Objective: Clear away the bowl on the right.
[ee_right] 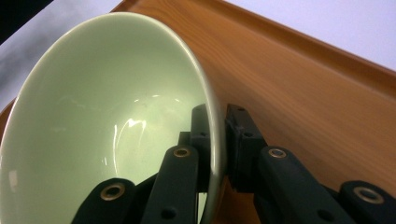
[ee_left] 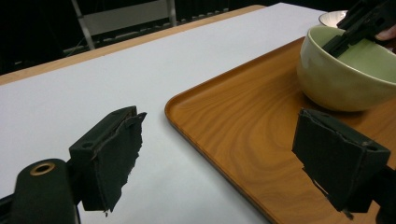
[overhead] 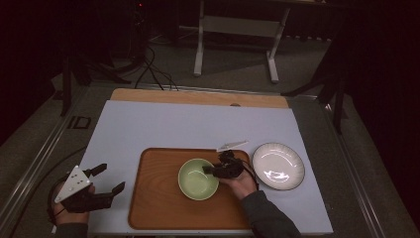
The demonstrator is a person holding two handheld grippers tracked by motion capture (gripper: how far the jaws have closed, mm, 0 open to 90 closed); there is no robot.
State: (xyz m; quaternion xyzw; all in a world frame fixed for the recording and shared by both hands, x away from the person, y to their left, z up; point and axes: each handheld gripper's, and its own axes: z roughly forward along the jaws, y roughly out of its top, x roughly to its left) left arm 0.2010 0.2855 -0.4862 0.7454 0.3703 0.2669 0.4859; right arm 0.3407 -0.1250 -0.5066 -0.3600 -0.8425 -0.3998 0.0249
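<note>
one wooden tray (overhead: pixel 158 208) on pale tabletop (overhead: pixel 163 126)

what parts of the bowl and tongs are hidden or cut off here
- Bowl base, right gripper view: hidden behind its own wall and the right tongs clamped on the rim.
- Bowl's right side, left gripper view: cut off by the picture's edge.
- Left tongs, high view: too dim and small to show pad detail.

Probably a lab: dark room, floor cables (overhead: pixel 153 69).

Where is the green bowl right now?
The green bowl sits on the wooden tray, right of centre, its rim pinched by the right gripper, left of the white plate.
</note>
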